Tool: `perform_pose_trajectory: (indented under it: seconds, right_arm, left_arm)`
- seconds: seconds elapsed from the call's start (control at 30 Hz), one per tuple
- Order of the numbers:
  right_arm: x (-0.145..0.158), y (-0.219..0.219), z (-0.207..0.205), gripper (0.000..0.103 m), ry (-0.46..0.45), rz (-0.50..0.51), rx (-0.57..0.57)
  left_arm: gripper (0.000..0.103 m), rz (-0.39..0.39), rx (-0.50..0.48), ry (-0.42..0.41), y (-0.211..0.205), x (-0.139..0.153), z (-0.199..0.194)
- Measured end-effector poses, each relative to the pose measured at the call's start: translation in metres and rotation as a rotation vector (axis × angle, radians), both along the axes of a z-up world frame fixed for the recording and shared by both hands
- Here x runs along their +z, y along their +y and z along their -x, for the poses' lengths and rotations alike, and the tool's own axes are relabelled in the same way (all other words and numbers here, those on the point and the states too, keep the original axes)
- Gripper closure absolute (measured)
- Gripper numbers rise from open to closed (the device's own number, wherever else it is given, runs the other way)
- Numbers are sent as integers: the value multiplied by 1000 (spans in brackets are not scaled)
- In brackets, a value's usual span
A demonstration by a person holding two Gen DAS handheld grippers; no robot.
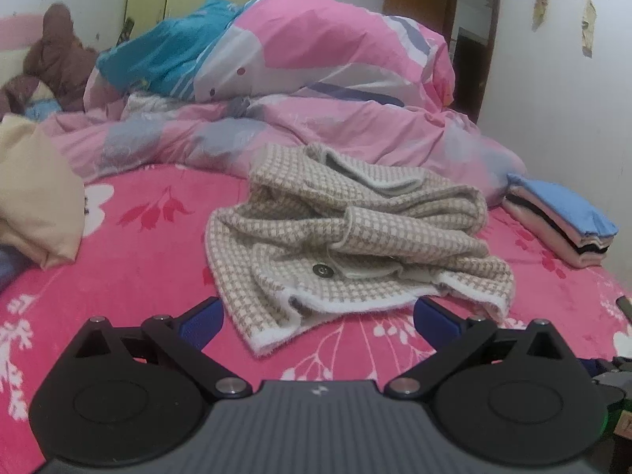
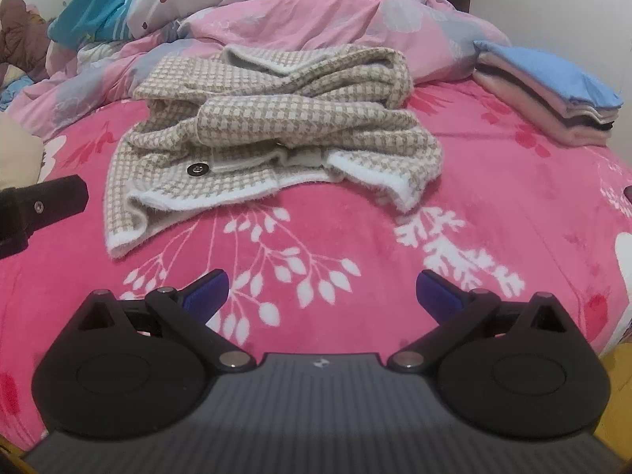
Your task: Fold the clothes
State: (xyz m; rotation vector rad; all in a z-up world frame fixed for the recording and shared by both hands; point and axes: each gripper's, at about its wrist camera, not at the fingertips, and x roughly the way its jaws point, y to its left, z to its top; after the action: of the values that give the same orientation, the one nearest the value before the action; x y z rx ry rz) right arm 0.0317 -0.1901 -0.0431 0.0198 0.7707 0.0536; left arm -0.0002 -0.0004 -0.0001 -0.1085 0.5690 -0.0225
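Observation:
A beige-and-white checked knit jacket (image 1: 347, 237) (image 2: 276, 126) lies crumpled on the pink flowered bed sheet (image 1: 138, 276) (image 2: 335, 237), with one dark button (image 1: 323, 271) (image 2: 197, 168) showing. My left gripper (image 1: 320, 322) is open, its blue-padded fingers just short of the jacket's white near hem, nothing between them. My right gripper (image 2: 322, 296) is open too, over bare sheet a little nearer than the jacket. The left gripper's black body (image 2: 39, 205) shows at the left edge of the right wrist view.
A stack of folded clothes topped by a blue piece (image 1: 557, 217) (image 2: 553, 91) sits at the right, near the bed's edge. A heaped pink and blue duvet (image 1: 296, 79) (image 2: 316, 12) fills the back. A cream pillow (image 1: 35, 201) lies at the left.

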Motion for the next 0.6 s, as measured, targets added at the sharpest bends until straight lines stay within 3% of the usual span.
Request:
perform_pose_trajectory:
  seconds: [0.23,0.33,0.6]
  right_arm:
    - [3,6,5,1,-26,4,-3]
    - [6,3,3,1,-37,20,3]
    - [14,7,0,1,-56,29,21]
  left_arm:
    - [2,-25,-16,16,-17,-11,5]
    - [0,30,21,57,-1,-15,-5]
    - [0,6,117,70,3,-10,2]
